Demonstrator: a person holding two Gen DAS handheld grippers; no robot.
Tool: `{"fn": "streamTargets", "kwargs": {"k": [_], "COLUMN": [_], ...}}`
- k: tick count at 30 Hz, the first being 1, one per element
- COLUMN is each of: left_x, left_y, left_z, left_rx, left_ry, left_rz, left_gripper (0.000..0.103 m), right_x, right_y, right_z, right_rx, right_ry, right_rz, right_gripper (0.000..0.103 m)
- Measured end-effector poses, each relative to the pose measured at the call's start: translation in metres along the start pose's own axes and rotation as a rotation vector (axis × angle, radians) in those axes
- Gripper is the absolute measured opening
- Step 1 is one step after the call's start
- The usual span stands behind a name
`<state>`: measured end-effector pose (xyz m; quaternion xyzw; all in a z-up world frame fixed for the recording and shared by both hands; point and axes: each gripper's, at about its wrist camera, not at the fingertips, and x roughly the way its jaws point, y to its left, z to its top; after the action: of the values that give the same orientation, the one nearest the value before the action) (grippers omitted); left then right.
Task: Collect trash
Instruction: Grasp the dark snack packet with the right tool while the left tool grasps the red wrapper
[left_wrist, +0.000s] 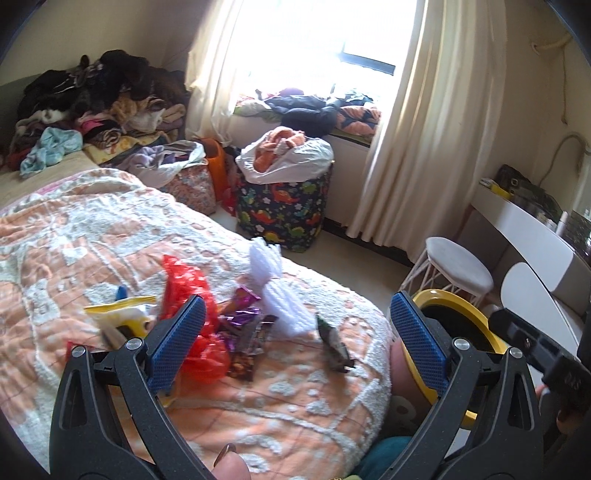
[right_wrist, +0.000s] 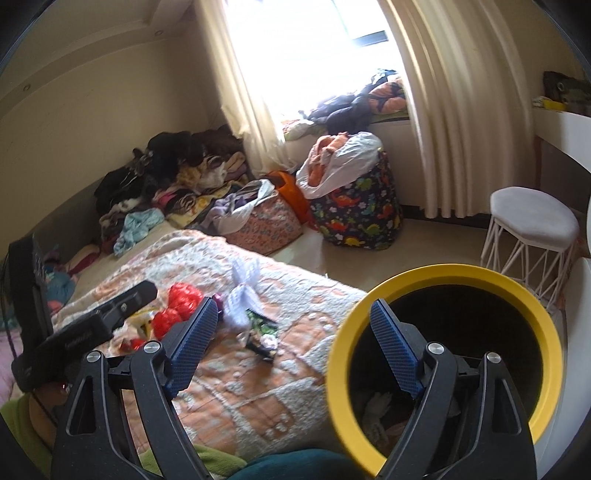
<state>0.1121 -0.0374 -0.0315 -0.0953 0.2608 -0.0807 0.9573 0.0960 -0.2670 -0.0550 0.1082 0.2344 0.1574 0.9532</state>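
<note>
Trash lies on the orange-and-white bedspread (left_wrist: 92, 236): a red plastic bag (left_wrist: 186, 288), purple candy wrappers (left_wrist: 242, 325), a white foam net (left_wrist: 271, 291), a yellow wrapper (left_wrist: 118, 306) and a dark green wrapper (left_wrist: 334, 343). My left gripper (left_wrist: 297, 336) is open and empty, hovering over the pile. A bin with a yellow rim (right_wrist: 546, 332) stands at the bed's right edge. My right gripper (right_wrist: 295, 343) is open and empty, its right finger over the bin's mouth. The dark green wrapper (right_wrist: 262, 332) and foam net (right_wrist: 243, 295) also show in the right wrist view.
A dinosaur-print hamper (left_wrist: 284, 206) and bags of clothes stand on the floor near the window. Heaped clothes (left_wrist: 92, 107) cover the far end of the bed. A white stool (right_wrist: 532, 225) and a white desk (left_wrist: 535, 236) stand at the right.
</note>
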Motion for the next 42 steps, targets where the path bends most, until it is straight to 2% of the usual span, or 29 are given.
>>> {"fn": "streamTargets", "kwargs": {"k": [8, 15, 21, 24, 26, 29, 33, 35, 37, 40, 42], "left_x": [0.001, 0.007, 0.017, 0.023, 0.027, 0.033, 0.040, 0.042, 0.045, 0.049, 0.053], "left_y": [0.035, 0.064, 0.074, 0.076, 0.076, 0.076, 0.078, 0.077, 0.077, 0.077, 0.078], "left_z": [0.000, -0.003, -0.008, -0.012, -0.014, -0.018, -0.020, -0.022, -0.023, -0.025, -0.027], "left_rx": [-0.064, -0.114, -0.131, -0.142, -0.147, -0.152, -0.160, -0.163, -0.160, -0.160, -0.163], "left_ry": [0.012, 0.053, 0.114, 0.144, 0.166, 0.191, 0.213, 0.221, 0.228, 0.241, 0.251], "left_rz": [0.054, 0.075, 0.069, 0.060, 0.059, 0.061, 0.065, 0.067, 0.073, 0.098, 0.106], "left_gripper": [0.092, 0.092, 0.070, 0.059, 0.050, 0.048, 0.044, 0.043, 0.042, 0.041, 0.037], "right_x": [0.019, 0.046, 0.075, 0.089, 0.099, 0.114, 0.136, 0.144, 0.146, 0.138, 0.130], "right_y": [0.027, 0.047, 0.058, 0.060, 0.058, 0.056, 0.057, 0.057, 0.057, 0.058, 0.060], "right_z": [-0.007, -0.014, -0.022, -0.025, -0.026, -0.028, -0.031, -0.034, -0.037, -0.039, -0.039], "right_rx": [-0.075, -0.144, -0.179, -0.185, -0.186, -0.178, -0.192, -0.194, -0.192, -0.188, -0.189], "right_ry": [0.069, 0.149, 0.225, 0.260, 0.282, 0.320, 0.370, 0.402, 0.406, 0.382, 0.360], "right_rz": [0.032, 0.023, -0.005, -0.016, -0.027, -0.038, -0.052, -0.048, -0.044, -0.013, 0.010], "right_gripper": [0.082, 0.082, 0.082, 0.077, 0.071, 0.066, 0.048, 0.023, 0.011, 0.010, 0.010]}}
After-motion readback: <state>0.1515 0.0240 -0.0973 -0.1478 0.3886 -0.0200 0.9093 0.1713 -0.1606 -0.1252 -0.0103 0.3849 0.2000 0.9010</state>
